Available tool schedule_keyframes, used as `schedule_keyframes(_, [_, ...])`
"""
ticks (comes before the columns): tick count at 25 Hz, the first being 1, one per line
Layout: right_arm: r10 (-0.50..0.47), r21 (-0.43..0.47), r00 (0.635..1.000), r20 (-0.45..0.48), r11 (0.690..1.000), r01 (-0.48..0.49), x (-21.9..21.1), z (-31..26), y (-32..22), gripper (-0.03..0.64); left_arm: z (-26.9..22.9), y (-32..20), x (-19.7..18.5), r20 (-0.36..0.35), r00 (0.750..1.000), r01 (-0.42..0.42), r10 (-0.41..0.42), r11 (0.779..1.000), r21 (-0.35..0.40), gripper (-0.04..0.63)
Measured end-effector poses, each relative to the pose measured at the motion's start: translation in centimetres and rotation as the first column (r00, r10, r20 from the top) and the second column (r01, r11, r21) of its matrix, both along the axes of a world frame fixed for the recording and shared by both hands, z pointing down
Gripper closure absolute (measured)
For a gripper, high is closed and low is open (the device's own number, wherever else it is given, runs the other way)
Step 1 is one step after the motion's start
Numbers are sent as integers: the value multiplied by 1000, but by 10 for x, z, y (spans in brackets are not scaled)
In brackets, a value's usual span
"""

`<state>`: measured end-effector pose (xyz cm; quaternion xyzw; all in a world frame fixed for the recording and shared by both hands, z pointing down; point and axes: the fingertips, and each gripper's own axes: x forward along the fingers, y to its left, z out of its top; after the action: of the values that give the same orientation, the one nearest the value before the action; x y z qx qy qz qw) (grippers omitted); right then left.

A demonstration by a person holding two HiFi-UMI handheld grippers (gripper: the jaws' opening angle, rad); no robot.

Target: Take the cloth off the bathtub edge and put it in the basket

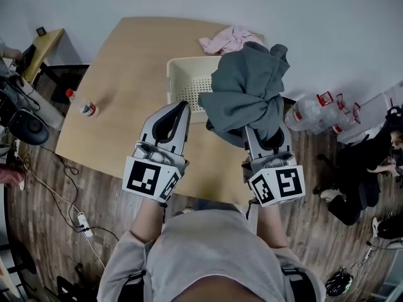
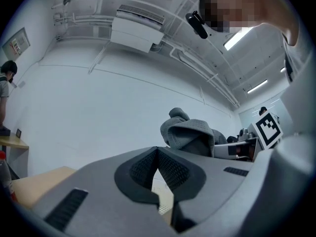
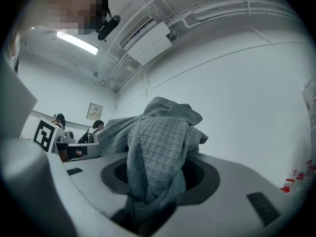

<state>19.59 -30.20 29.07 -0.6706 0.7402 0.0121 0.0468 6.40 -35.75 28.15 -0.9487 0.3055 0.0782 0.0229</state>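
A grey waffle-weave cloth (image 1: pixel 245 90) hangs bunched from my right gripper (image 1: pixel 257 129), whose jaws are shut on it. In the right gripper view the cloth (image 3: pixel 158 147) fills the gap between the pads and drapes over them. It hangs over the right side of the white perforated basket (image 1: pixel 182 74) on the wooden table (image 1: pixel 126 61). My left gripper (image 1: pixel 179 109) is beside it, at the basket's near edge, with its jaws closed and nothing between them. The left gripper view shows the cloth (image 2: pixel 190 132) to the right, past the gripper's (image 2: pixel 157 150) tips.
A pink cloth (image 1: pixel 230 39) lies on the table behind the basket. A small bottle with a red cap (image 1: pixel 85 106) stands at the table's left edge. Clear plastic bottles (image 1: pixel 315 112) sit to the right, a person (image 1: pixel 371 162) sits beyond them, and cables cross the floor.
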Motion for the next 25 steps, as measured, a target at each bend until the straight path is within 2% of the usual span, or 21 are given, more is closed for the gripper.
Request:
schedule_keyframes(8, [-91,5,995,-31,996,91,13,-10,-52,416,1,-24,6,21,998,67,-67,998,-8,598])
schedule_keyframes(15, [-160,-27,986,-50,987,159,22,-8,-95,416,7,-39,6,46,992,120,-118,992,-29,598])
schedule_keyframes(25, [-222,-138,969,-107,969,206,20,30,-148,416,25,-54,-1,79,984,167,-161,983,-75,598])
